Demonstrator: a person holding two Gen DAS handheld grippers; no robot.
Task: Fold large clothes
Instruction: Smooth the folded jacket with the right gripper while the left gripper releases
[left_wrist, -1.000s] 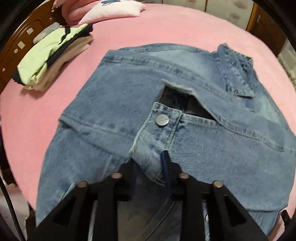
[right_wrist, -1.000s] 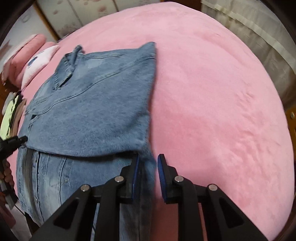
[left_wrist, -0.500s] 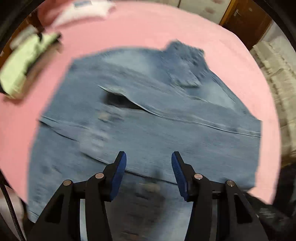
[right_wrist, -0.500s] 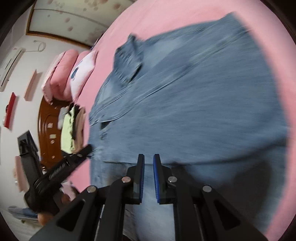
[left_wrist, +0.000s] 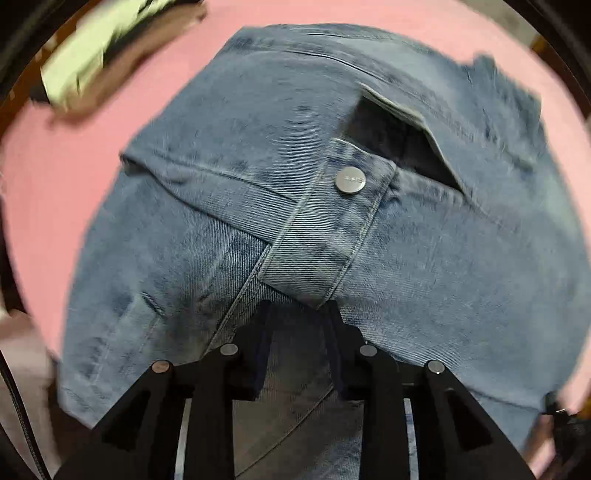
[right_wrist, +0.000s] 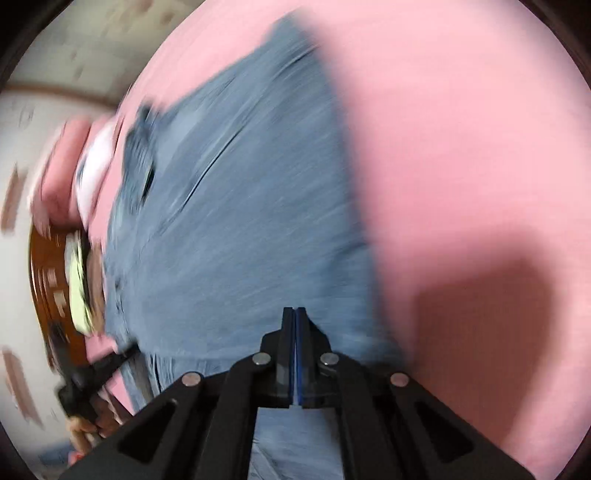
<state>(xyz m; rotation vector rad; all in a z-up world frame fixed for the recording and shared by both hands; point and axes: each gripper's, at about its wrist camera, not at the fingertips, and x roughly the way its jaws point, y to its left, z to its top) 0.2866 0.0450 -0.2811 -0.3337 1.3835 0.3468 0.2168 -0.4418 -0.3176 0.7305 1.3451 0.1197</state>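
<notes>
Left wrist view shows one round metal button (left_wrist: 350, 180) on the cuff (left_wrist: 325, 236) of a blue denim jacket (left_wrist: 229, 122). The button has tiny writing on it, but it is too small for me to read. I see no other words or labels. The jacket lies spread on a soft pink bed cover (left_wrist: 55, 192), and there is just one jacket. My left gripper (left_wrist: 299, 314) points down at it, and its jaws are closing with the end of the cuff between them. I cannot tell if the pads press on the cloth. At the top left is one blurry pile of folded clothes (left_wrist: 92, 59), green and tan, lying apart from the jacket. In the right wrist view everything is blurry. My right gripper (right_wrist: 294, 314) has its jaws tight together, with nothing that I can see between them, low over the near part of the jacket. The pink cover fills the right side, with a dark shadow on it. On the far left I see pink and white pillows (right_wrist: 74, 173), a brown wooden headboard (right_wrist: 48, 295) and a pale wall (right_wrist: 22, 122).
</notes>
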